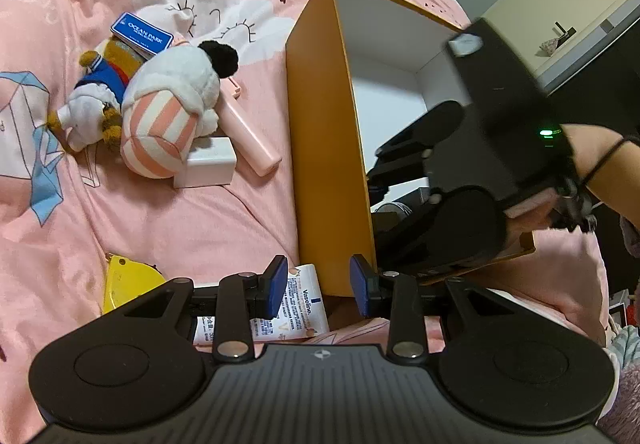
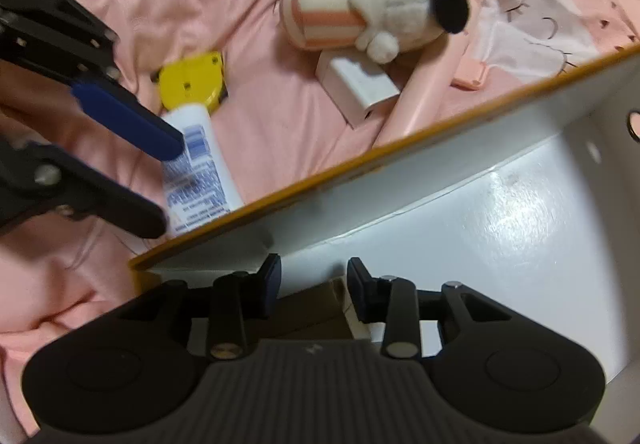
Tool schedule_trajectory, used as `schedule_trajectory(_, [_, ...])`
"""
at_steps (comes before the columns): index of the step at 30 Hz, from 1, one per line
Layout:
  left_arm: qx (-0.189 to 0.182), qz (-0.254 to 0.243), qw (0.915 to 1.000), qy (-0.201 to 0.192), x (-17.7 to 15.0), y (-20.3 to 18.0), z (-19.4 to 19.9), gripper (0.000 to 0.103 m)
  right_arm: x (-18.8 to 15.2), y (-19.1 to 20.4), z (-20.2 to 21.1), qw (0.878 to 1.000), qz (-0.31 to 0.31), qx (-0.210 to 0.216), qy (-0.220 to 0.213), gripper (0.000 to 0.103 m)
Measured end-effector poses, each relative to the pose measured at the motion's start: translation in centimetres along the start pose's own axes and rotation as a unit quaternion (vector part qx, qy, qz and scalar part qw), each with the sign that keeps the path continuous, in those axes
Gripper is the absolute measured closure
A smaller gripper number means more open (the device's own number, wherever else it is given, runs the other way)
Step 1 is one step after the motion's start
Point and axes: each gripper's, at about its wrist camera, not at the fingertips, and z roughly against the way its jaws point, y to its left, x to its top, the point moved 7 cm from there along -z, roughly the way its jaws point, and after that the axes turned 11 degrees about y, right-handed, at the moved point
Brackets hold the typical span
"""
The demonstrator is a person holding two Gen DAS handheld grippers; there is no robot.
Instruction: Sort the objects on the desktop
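Note:
An orange box (image 1: pixel 324 148) with a white inside (image 2: pixel 500 224) stands on the pink bedding. My right gripper (image 2: pixel 313 276) reaches down into it, also seen in the left wrist view (image 1: pixel 378 198). A brown flat thing (image 2: pixel 312 308) lies between its parted fingers, with a thin white strip showing beside one finger. My left gripper (image 1: pixel 319 284) hovers by the box's near corner with its jaws partly apart and nothing pressed. A white Vaseline tube (image 1: pixel 306 300) lies on the bedding just under its tips (image 2: pixel 200 164).
On the bedding left of the box lie a yellow tape measure (image 1: pixel 128 280), a white-and-striped dog plush (image 1: pixel 168 116), a small plush in blue (image 1: pixel 100 92), a blue card box (image 1: pixel 142 33), a white charger block (image 1: pixel 208 166) and a pink stick (image 1: pixel 248 136).

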Motion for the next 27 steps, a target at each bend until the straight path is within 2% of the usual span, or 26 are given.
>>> schedule_trajectory(6, [0.001, 0.009, 0.9999, -0.009, -0.3, 0.3, 0.5, 0.060, 0.3, 0.0, -0.5, 0.997, 0.056, 0.004, 0.060, 0.066])
schedule_trajectory(11, [-0.003, 0.006, 0.9999, -0.012, -0.2, 0.2, 0.6, 0.059, -0.4, -0.3, -0.7, 0.994, 0.066, 0.004, 0.090, 0.065])
schedule_trajectory(17, [-0.002, 0.003, 0.9999, -0.011, -0.2, 0.1, 0.3, 0.058, -0.3, -0.6, -0.6, 0.996, 0.057, 0.014, 0.067, 0.063])
schedule_trajectory(23, [0.001, 0.009, 0.9999, -0.009, -0.1, 0.2, 0.3, 0.058, -0.4, -1.2, 0.8, 0.998, 0.055, 0.011, 0.036, 0.053])
schedule_trajectory(27, [0.008, 0.011, 0.9998, -0.013, -0.1, 0.4, 0.7, 0.058, -0.6, -1.4, 1.9, 0.999, 0.049, 0.011, 0.016, 0.050])
